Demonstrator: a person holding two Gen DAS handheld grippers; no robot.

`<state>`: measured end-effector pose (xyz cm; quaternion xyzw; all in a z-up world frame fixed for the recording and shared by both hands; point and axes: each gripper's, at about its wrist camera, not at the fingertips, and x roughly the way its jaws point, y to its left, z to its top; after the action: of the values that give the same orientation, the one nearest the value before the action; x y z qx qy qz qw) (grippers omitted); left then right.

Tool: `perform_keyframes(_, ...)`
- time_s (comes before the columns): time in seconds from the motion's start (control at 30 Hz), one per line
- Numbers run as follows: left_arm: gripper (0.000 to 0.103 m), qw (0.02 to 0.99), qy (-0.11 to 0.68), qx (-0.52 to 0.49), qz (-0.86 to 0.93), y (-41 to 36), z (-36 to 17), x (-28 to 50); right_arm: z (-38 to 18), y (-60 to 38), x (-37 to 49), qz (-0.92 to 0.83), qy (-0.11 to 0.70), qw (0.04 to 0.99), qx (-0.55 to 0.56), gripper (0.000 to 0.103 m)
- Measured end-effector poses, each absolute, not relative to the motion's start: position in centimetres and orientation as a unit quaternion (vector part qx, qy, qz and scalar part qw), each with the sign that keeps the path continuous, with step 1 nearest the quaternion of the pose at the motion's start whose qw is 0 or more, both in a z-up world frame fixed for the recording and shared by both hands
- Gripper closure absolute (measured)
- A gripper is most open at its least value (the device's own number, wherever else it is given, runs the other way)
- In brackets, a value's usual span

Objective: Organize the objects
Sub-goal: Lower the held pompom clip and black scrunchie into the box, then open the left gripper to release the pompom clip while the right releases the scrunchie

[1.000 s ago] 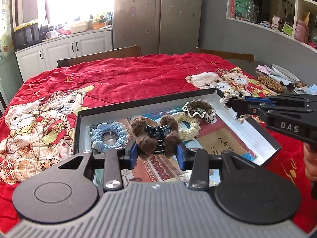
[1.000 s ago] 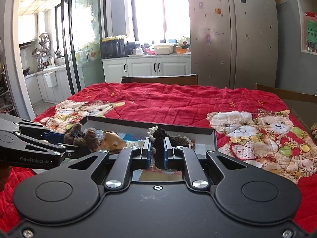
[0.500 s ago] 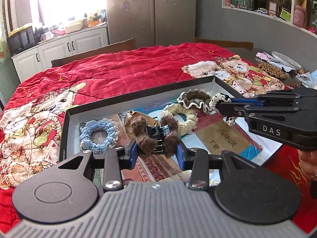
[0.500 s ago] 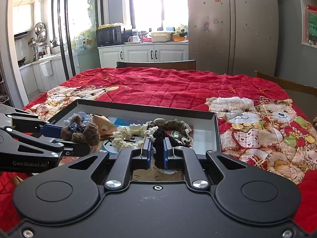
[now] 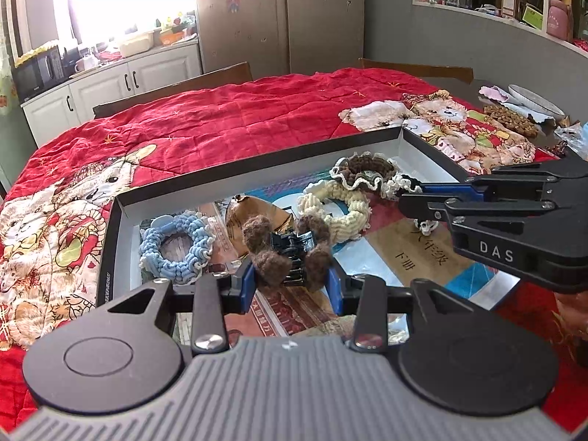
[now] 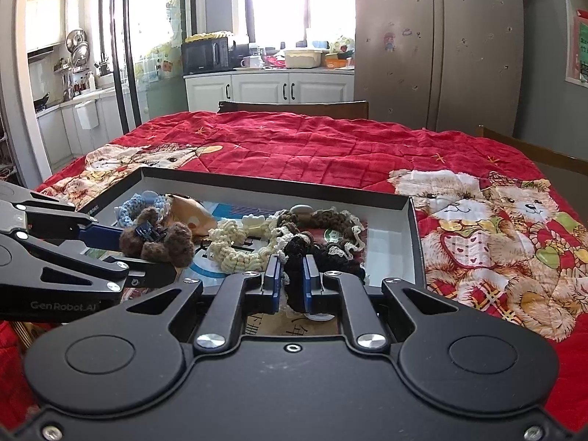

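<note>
In the left wrist view, the left gripper [image 5: 291, 279] clamps a brown pom-pom hair claw [image 5: 288, 253] above the shallow box [image 5: 257, 176], near its blue scrunchie [image 5: 176, 248]. In the right wrist view, the right gripper [image 6: 293, 281] pinches a dark scrunchie [image 6: 294, 257] above the box's right part.
</note>
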<state>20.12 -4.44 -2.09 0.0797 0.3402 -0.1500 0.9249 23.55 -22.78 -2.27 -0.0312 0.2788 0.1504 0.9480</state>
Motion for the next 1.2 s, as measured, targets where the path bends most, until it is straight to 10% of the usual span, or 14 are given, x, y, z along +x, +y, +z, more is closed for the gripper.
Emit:
perform_keyframes(0.9,0.056,0.918,0.359,0.091,-0.143,-4.6,-3.2,20.6,-3.6,-21.9,24.1,0.165,0.296,0.939,-0.054,0.09)
perform_keyframes(1.2,0.041,0.918,0.359,0.09,-0.14,-4.5,-3.0,20.6,-3.7,-21.9,24.1,0.159,0.296,0.94,-0.057,0.086)
